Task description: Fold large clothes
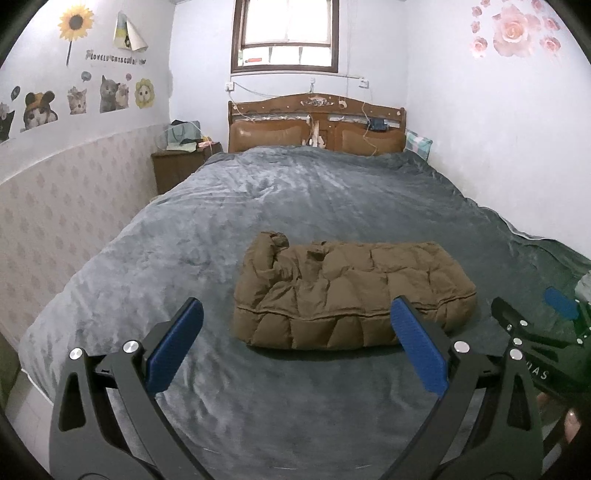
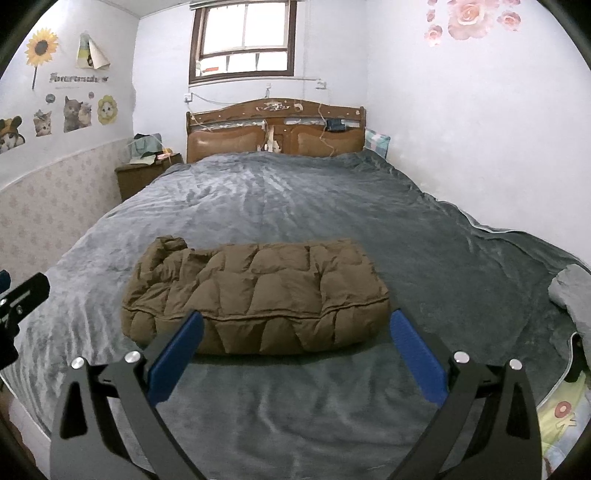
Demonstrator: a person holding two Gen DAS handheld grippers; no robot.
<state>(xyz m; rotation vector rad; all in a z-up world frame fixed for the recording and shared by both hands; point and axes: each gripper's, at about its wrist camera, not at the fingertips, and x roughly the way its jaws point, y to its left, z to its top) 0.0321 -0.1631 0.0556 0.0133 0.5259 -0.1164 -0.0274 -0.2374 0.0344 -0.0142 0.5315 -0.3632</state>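
We hold both claws low over the near end of the bed (image 1: 295, 206). Left claw (image 1: 297, 315) spread wide, pinching nothing; right claw (image 2: 297, 326) likewise spread and empty. The jacket (image 2: 255, 295), brown and quilted, lies folded into a thick block on the grey blanket (image 2: 295, 192), just beyond our fingertips, touching neither claw. Nothing stands between claws and jacket.

Far end: wooden headboard (image 1: 316, 123) with loose cords, window (image 1: 286, 35) above. Far left, a nightstand (image 1: 177, 168) heaped with bags. Cat and sunflower stickers on the left wall, pink roses on the right.

In the left view, the right claw shows only partly at the right edge. In the right view, a grey bundle (image 2: 572, 291) is cut off at the right; we cannot tell what it is.
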